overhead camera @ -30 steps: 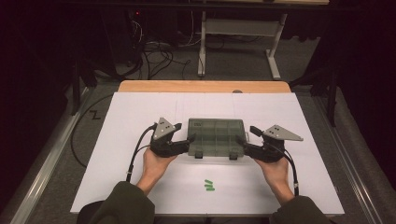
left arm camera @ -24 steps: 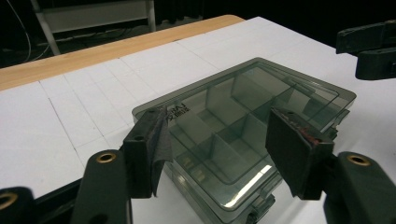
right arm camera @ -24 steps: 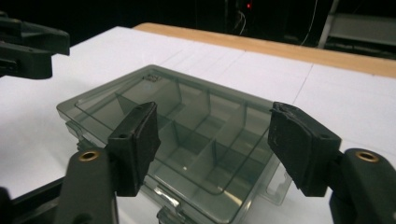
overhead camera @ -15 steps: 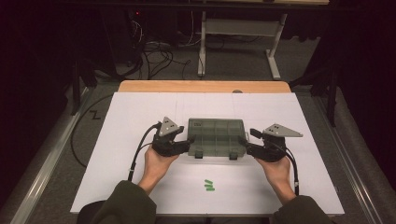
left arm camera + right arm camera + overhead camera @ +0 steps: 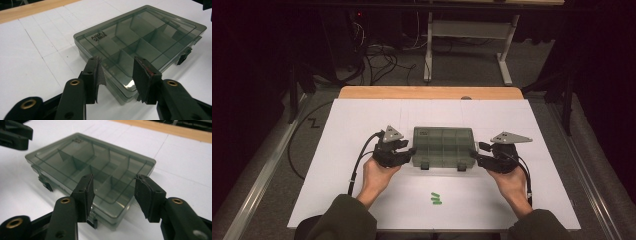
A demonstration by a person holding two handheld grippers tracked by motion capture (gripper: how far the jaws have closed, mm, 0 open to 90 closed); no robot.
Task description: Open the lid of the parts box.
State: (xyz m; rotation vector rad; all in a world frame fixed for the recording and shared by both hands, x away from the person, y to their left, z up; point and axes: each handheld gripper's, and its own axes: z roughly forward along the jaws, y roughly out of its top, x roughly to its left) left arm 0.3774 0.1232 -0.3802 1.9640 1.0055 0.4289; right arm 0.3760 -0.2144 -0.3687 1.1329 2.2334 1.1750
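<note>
Smoky clear compartment box, lid shut, lies flat mid-surface on the white sheet, latches on the side toward the person.

L gripper at the box's left end, R gripper at its right end, one hand behind each, box between them.

L gripper view: fingers about half open, box corner sits between them. Fingers have just been closing, box corner in the gap. Left pad looks touching or just beside the box's short side; right pad overlaps the lid edge, but can't tell if it presses. No firm clamp seen, reads as not gripping yet.

R gripper view: fingers about half open too, box end corner between them. Also have just been closing, box in the gap. Left pad just beside the box wall near a latch, contact unclear. Right pad stands off the box's far edge w/ a visible bit of white sheet between. Not clamped.

Box is flat on the surface in both gripper views, not lifted or tilted.

Small green pieces, 3 or so, lie on the sheet near the person, apart from the box and between the two forearms. Bare wood strip of the surface shows at the far edge beyond the sheet.
</note>
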